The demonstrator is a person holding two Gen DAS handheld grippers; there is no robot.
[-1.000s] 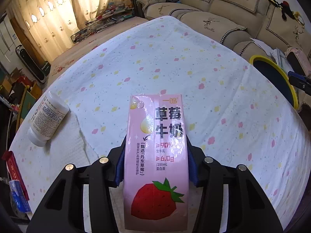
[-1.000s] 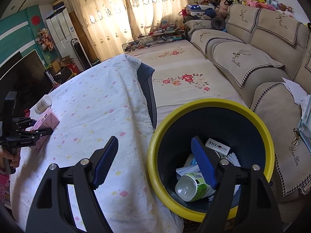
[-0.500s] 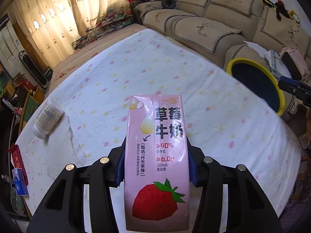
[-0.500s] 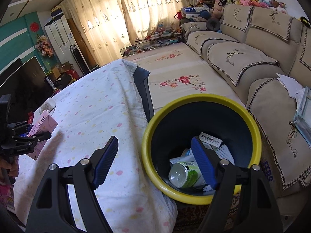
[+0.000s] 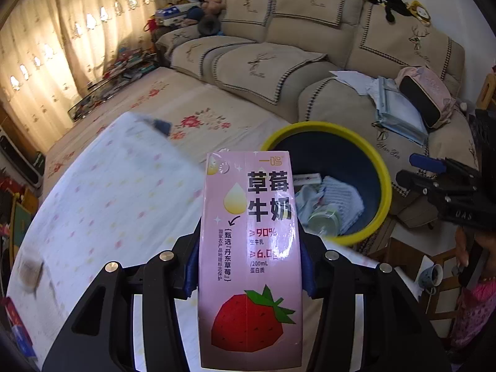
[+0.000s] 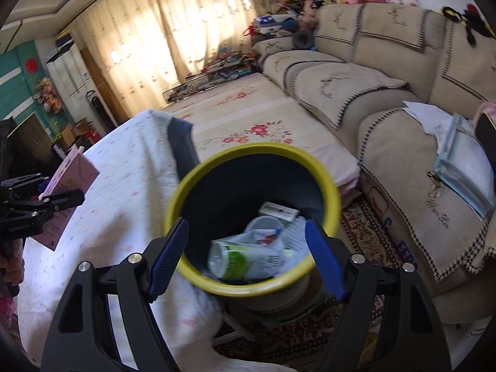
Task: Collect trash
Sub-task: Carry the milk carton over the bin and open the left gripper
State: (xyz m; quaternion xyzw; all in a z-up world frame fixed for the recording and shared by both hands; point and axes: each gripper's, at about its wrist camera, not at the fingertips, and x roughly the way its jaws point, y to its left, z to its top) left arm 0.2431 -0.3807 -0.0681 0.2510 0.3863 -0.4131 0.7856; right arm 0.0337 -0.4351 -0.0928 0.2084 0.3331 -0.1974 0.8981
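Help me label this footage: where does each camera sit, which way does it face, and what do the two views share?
Left wrist: sits on the left hand-held gripper, looking along its fingers past the clamped pink milk carton toward the yellow-rimmed bin and sofa; the right hand-held gripper shows at right.
Right wrist: sits on the open right hand-held gripper, looking down into the bin; the left hand-held gripper with carton shows at left.
Shared: bin, carton, sofa, spotted tablecloth.
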